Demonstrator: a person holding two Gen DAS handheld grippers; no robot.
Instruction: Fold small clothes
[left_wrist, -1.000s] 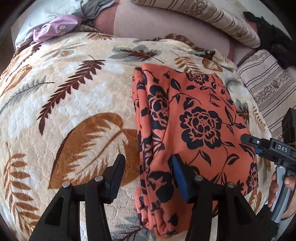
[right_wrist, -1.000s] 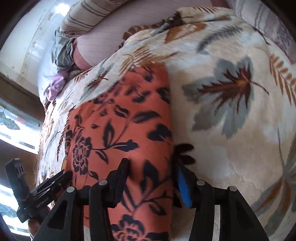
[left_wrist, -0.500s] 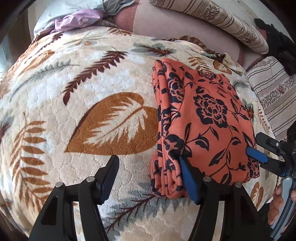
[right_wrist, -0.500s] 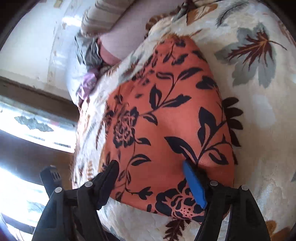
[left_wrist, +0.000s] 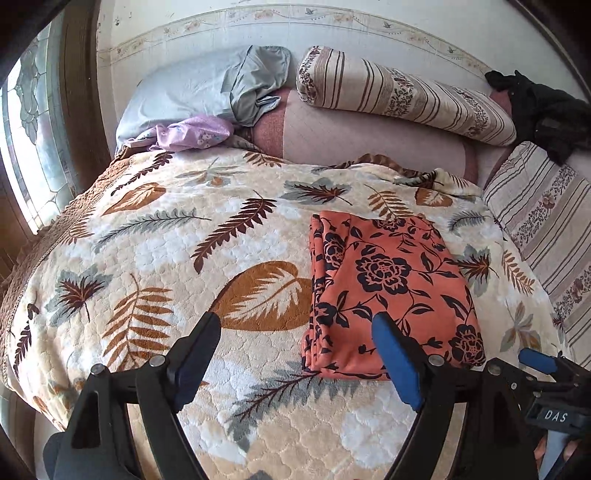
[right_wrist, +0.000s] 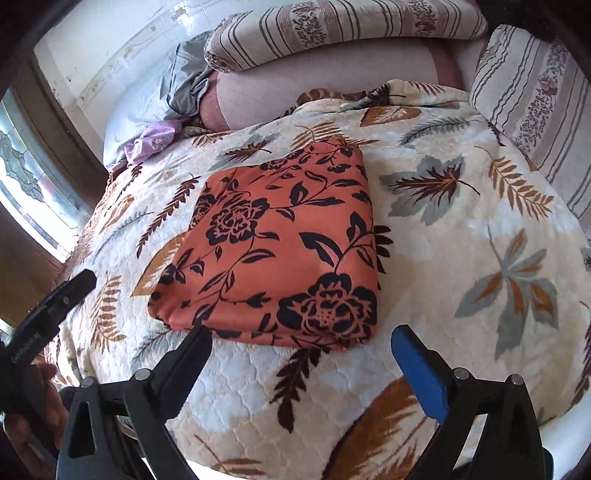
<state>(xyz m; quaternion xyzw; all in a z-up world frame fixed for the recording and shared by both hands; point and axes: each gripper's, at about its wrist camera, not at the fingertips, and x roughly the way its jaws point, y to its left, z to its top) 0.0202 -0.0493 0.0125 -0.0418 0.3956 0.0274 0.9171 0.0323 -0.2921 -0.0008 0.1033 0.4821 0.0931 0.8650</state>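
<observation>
An orange garment with black flowers (left_wrist: 388, 284) lies folded into a neat rectangle on the leaf-patterned blanket (left_wrist: 166, 258); it also shows in the right wrist view (right_wrist: 280, 254). My left gripper (left_wrist: 295, 354) is open and empty, held above the blanket just in front of the garment's near left corner. My right gripper (right_wrist: 299, 354) is open and empty, held in front of the garment's near edge. Neither touches the cloth. The right gripper's tip also shows at the lower right of the left wrist view (left_wrist: 543, 365).
A striped bolster (left_wrist: 402, 96) and a striped pillow (left_wrist: 546, 218) lie at the back and right. A pale blue pillow (left_wrist: 177, 96) with grey cloth (left_wrist: 258, 85) and a lilac garment (left_wrist: 192, 133) sit at the back left. A window (left_wrist: 33, 129) is at the left.
Both grippers have pulled back and up from the folded garment. The view has widened from a close look at the cloth to the whole bed. The garment lies still.
</observation>
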